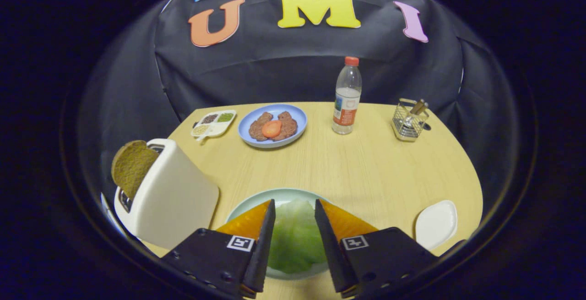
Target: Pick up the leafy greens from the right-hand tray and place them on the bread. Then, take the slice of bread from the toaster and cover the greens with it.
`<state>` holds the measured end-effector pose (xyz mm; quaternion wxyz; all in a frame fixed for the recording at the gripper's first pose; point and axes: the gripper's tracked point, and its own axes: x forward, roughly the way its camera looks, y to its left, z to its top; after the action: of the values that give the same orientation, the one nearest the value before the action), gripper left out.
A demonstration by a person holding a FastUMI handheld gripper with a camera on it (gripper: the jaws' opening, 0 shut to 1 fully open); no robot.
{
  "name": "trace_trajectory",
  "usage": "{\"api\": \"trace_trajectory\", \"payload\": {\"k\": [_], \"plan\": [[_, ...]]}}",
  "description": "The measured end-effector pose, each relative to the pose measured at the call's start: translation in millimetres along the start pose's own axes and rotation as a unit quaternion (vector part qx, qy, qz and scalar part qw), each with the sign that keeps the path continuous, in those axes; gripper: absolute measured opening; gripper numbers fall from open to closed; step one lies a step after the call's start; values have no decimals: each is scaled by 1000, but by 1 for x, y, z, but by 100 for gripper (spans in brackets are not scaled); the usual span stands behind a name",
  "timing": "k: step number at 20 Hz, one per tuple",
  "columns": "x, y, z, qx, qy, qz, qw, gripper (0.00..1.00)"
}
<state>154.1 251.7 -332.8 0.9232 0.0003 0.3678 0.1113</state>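
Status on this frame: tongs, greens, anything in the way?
Tongs open, straddling the greens on the plate. Not gripped yet. Bread up in the toaster. Nothing in the way.

gripper view | rides above fingers (295, 208) | faces forward, tilted down over table (366, 167) | close

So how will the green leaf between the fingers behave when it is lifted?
The leaf looks thin and crinkled, so probably light and floppy. Its glossy surface may slip. The open gripper straddles it on the plate.
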Motion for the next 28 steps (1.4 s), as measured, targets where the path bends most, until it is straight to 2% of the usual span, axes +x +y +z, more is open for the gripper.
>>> {"api": "trace_trajectory", "payload": {"k": [2, 8, 10, 13, 17, 24, 28], "plan": [[-27, -1, 16, -14, -31, -10, 999, 60], [-108, 25, 56, -15, -116, -7, 993, 89], [-133, 31, 73, -28, -155, -15, 987, 95], [-162, 43, 91, -24, -196, -22, 980, 96], [-173, 77, 91, -34, -198, -5, 980, 95], [-140, 155, 75, -60, -165, 19, 984, 95], [-111, 188, 59, -54, -143, 11, 988, 95]]}}
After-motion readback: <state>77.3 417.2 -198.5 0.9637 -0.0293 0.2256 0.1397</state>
